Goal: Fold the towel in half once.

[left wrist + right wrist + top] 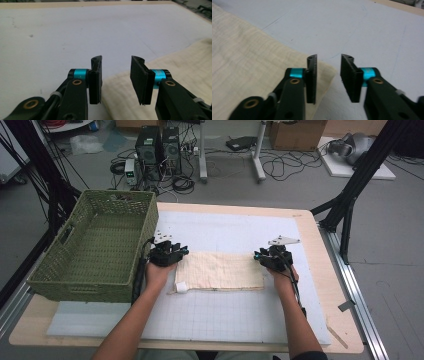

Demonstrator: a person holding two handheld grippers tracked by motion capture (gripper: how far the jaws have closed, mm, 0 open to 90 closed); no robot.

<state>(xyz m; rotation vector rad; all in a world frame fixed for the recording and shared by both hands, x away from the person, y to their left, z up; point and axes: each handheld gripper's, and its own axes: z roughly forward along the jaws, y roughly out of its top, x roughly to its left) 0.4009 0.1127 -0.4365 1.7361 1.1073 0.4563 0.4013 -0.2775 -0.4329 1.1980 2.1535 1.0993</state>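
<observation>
A cream folded cloth lies flat on the white mat in the middle of the table. My left gripper sits at the cloth's far left corner, jaws open with the cloth's edge just below and between them. My right gripper is at the far right corner, also open, and the cloth corner lies under its left jaw. Nothing is pinched in either. A small white tag shows at the cloth's near left corner.
A green woven basket stands on the table's left side, close to my left hand. Black frame legs rise at the right. Computers and cables sit on the floor beyond the table.
</observation>
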